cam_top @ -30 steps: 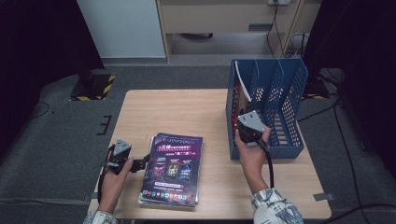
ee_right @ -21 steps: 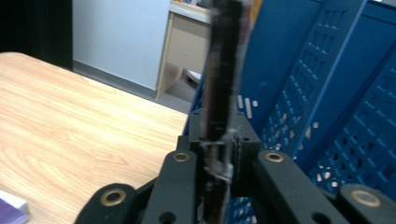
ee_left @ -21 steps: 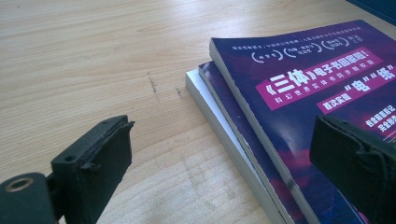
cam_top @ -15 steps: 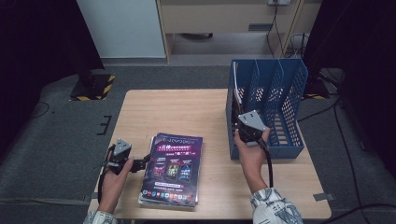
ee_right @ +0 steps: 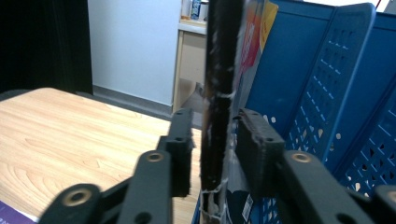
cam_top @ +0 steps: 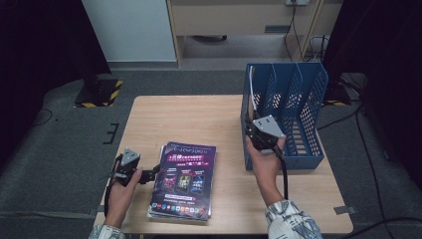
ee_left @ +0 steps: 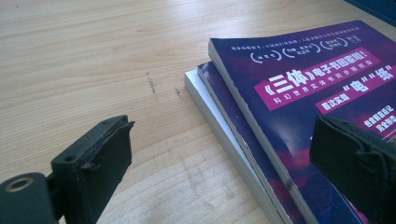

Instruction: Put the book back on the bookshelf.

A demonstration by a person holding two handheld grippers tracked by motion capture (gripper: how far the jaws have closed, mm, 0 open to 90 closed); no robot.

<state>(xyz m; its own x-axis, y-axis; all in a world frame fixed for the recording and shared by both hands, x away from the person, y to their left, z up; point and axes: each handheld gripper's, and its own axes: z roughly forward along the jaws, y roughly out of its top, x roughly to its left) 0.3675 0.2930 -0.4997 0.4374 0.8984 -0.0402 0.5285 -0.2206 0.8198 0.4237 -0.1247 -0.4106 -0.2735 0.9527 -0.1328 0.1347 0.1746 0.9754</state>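
**Magazine stood in the blue rack as the right jaws let go**

From the high view we saw the right gripper (cam_top: pixel 263 133) at the near left corner of the blue file rack (cam_top: pixel 298 99), which stood on the right side of the wooden table (cam_top: pixel 199 119). A magazine (cam_top: pixel 252 92) stood upright in the rack's leftmost slot, its white edge showing above the gripper. That view did not let us judge the gap between the jaws.

The right gripper view did. There the magazine's worn dark spine (ee_right: pixel 219 93) rose between the two black jaws, and we saw a slim gap on each side of it, so the pads were not pressing on it. The jaws had just been opening, and stood only partly apart, with the magazine between them but not gripped.

At the near left of the table, the left gripper (cam_top: pixel 149 174) lay low in the person's hand, just beside a stack of purple-covered books (cam_top: pixel 184 179). The left gripper view showed us what the high view could not: three volumes in the stack (ee_left: pixel 261 121), the lowest with a white edge, and the jaws spread wide with nothing held, one jaw over bare wood and the other over the top cover.
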